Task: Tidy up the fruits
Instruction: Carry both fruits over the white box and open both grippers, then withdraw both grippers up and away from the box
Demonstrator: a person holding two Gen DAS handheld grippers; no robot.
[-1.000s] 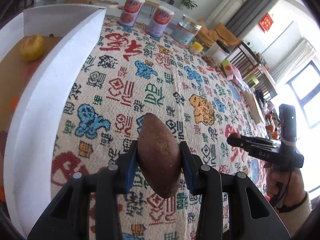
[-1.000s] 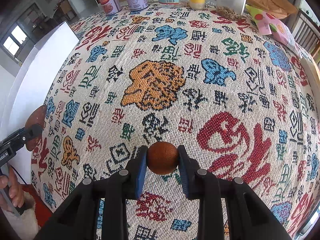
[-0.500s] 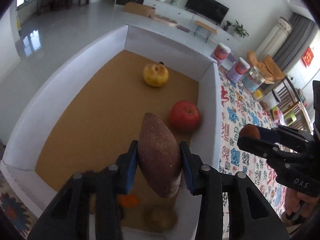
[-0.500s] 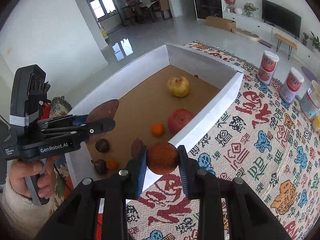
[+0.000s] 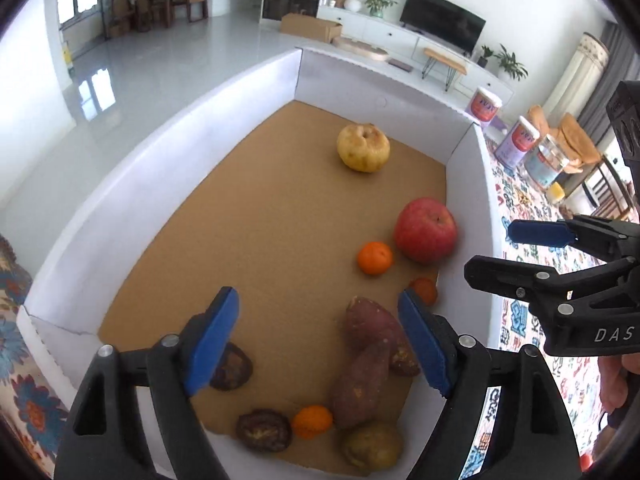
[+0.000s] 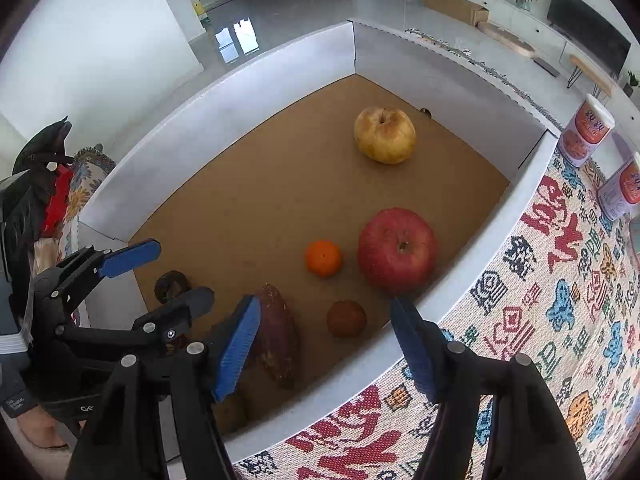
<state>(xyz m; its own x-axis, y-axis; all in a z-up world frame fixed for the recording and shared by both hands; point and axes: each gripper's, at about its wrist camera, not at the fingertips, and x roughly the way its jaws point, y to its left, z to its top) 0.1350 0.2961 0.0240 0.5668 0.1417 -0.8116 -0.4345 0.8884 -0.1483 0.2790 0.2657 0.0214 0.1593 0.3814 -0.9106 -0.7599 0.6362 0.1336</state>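
Fingers: left gripper [image 5: 320, 340] spread wide, nothing between the pads; right gripper [image 6: 326, 344] likewise spread and empty. Both hang over the near end of the box [image 5: 160, 152].

Contents, left wrist view, clock positions from box centre:
- yam [image 5: 360, 380], 5 o'clock, lying across a second yam [image 5: 370, 326], touching it.
- dark round fruit [image 6: 346, 318], 4 o'clock, right under the right gripper, close to the wall.
- small orange [image 5: 375, 257] and red apple [image 5: 425, 229], 3 o'clock, just beside each other.
- yellow apple [image 5: 363, 147], 1 o'clock, well apart from the rest.
- two dark wrinkled fruits [image 5: 264, 430], a second small orange [image 5: 312, 421], a greenish fruit [image 5: 372, 445], 6 o'clock, crowded.

Risks, as judged:
- round fruit may roll on the flat cardboard floor and knock its neighbours.
- upper yam is propped, may slide off.
- grippers sit near each other; lifting out carelessly could clash them or catch the box wall.
- near corner is crowded; further drops there could bruise soft fruit.
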